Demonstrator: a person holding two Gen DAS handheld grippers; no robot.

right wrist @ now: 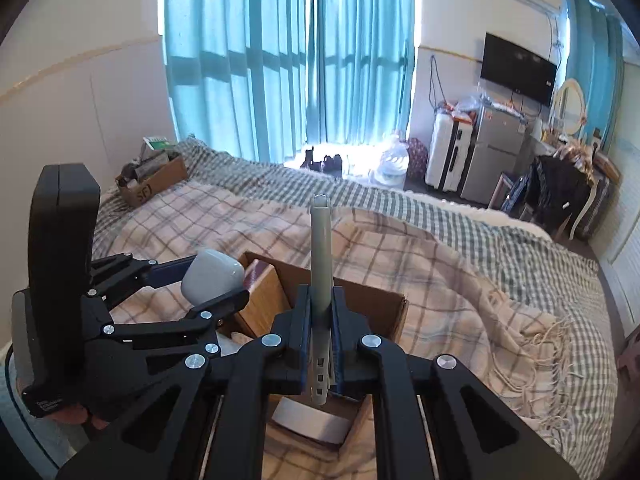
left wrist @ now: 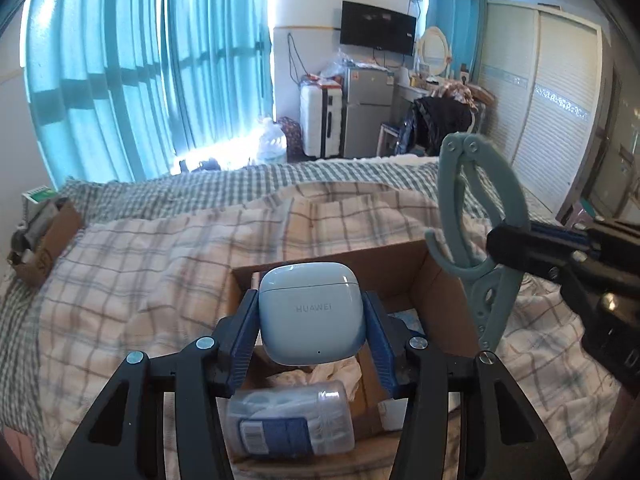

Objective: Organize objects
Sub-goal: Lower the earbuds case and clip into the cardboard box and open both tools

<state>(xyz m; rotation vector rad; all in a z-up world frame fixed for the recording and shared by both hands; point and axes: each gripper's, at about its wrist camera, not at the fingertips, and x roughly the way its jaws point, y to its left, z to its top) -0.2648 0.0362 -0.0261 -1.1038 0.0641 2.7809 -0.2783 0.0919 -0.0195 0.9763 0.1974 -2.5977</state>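
My left gripper (left wrist: 312, 320) is shut on a pale blue Huawei earbuds case (left wrist: 312, 314) and holds it above an open cardboard box (left wrist: 404, 276) on the bed. The case also shows in the right wrist view (right wrist: 212, 276). My right gripper (right wrist: 321, 320) is shut on a grey-green folding hanger (right wrist: 321, 256), edge-on here, above the same box (right wrist: 380, 304). In the left wrist view the hanger (left wrist: 486, 220) stands upright at the right, over the box's right wall. A wrapped blue pack (left wrist: 290, 420) and crumpled white material lie inside the box.
The box sits on a plaid blanket (left wrist: 152, 264) over a checked bedspread. A second cardboard box (right wrist: 154, 184) with items stands at the bed's far left by the wall. Curtains, a suitcase, a small fridge and a wardrobe lie beyond the bed.
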